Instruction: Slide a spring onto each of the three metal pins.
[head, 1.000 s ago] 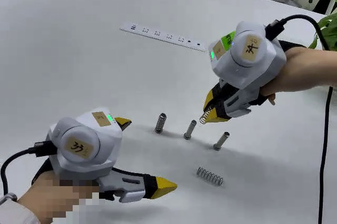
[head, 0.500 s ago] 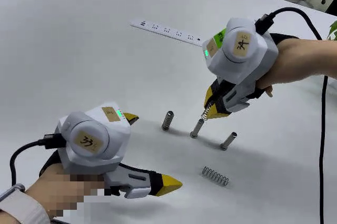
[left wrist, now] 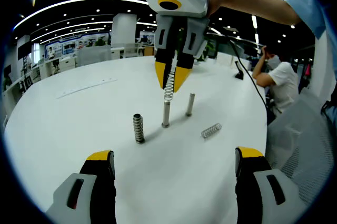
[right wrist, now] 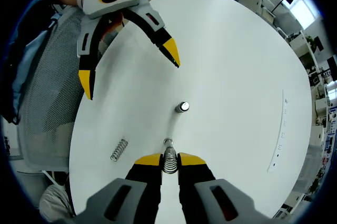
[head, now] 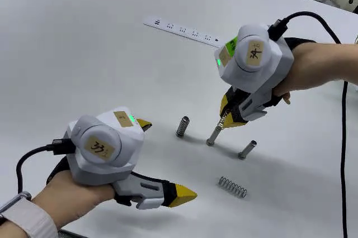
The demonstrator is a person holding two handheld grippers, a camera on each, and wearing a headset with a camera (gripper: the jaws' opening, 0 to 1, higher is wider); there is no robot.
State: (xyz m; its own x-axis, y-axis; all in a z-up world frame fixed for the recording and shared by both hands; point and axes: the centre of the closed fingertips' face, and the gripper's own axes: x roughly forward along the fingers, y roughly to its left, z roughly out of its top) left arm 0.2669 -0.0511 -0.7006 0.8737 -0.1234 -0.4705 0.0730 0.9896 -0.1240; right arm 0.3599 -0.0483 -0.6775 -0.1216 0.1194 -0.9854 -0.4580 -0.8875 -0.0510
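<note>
**A:** Where do we stand with the right gripper [head: 229, 119]?

**B:** Its jaws are pinched narrow on the held spring [left wrist: 169, 88]. They grip it near the top coils, so the rest hangs below the yellow tips. We read the coil's long axis as close to upright, with a slight lean.

**A:** And the target?

**B:** The middle pin [left wrist: 166, 113] of the 3, standing on the white table [head: 84, 37]. It lies directly below the tips. In the left gripper view the spring's lower end sits right at the pin's top. We cannot tell whether it has begun to take the tip in.

**A:** So what does the next move turn on?

**B:** Axis on axis. In the right gripper view the pin's head shows just beyond the coil, nearly in line with it. We judge that we need a descent along the pin's length. With any sideways lean, the bottom coil could catch on the rim.

**A:** The other pins?

**B:** The sprung pin [head: 183, 126] already wears 1 spring. The end pin [head: 247, 149] is bare, and the loose spring [head: 232, 186] lies flat on the table near it, on our side.

**A:** Left gripper [head: 166, 160]?

**B:** Its jaws are spread wide and hold nothing. It sits low near the table, well apart from the pins. The right one is far nearer, so we make this move on that side.
</note>
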